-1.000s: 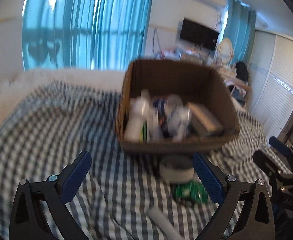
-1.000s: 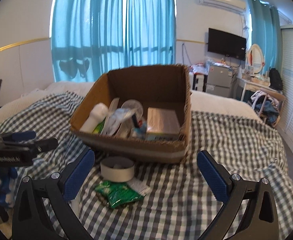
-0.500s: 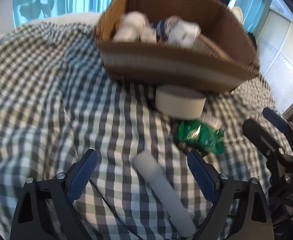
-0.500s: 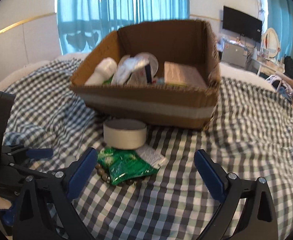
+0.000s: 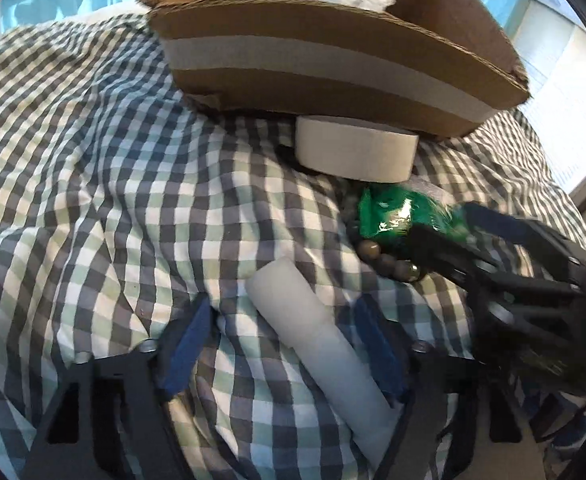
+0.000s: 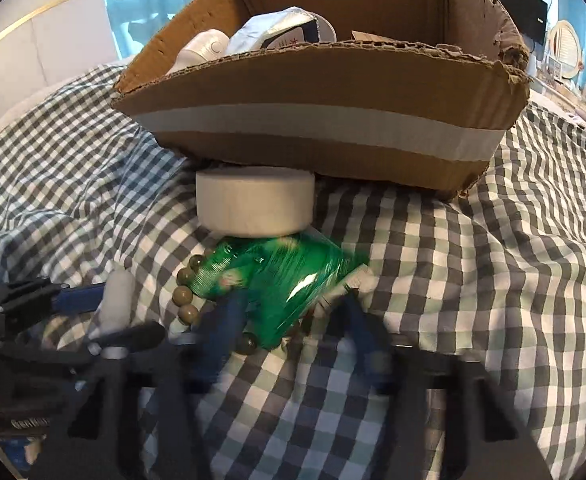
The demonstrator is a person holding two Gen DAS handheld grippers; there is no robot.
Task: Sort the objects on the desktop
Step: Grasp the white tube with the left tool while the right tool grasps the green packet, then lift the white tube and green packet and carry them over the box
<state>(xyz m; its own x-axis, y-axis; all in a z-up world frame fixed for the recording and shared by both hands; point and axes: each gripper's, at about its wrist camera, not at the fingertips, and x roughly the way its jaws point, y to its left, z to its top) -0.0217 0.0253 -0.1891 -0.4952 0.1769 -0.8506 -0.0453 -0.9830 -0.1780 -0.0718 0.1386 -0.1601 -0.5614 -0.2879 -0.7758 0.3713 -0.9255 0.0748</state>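
A white tube (image 5: 317, 344) lies on the checked bedsheet (image 5: 113, 200) between the fingers of my left gripper (image 5: 283, 340). Its jaws are closing, and a gap still shows on the tube's left side. My right gripper (image 6: 293, 320) is closing too, its blue pads pressing the near end of a green foil packet (image 6: 285, 276). In the left wrist view the right gripper (image 5: 443, 222) comes in from the right onto that green packet (image 5: 389, 216). A brown bead bracelet (image 6: 185, 296) lies partly under the packet. A roll of pale tape (image 6: 255, 208) sits just behind it.
An open cardboard box (image 6: 317, 92) with a white band stands right behind the tape roll and holds several items, among them a white bottle and a silver pouch. The rumpled bedsheet spreads left and right. Blue curtains and furniture stand far behind.
Both grippers have sunk and tilted down toward the sheet. Their jaws have narrowed, the left around the white tube and the right onto the green packet. The box now fills the top of both views.
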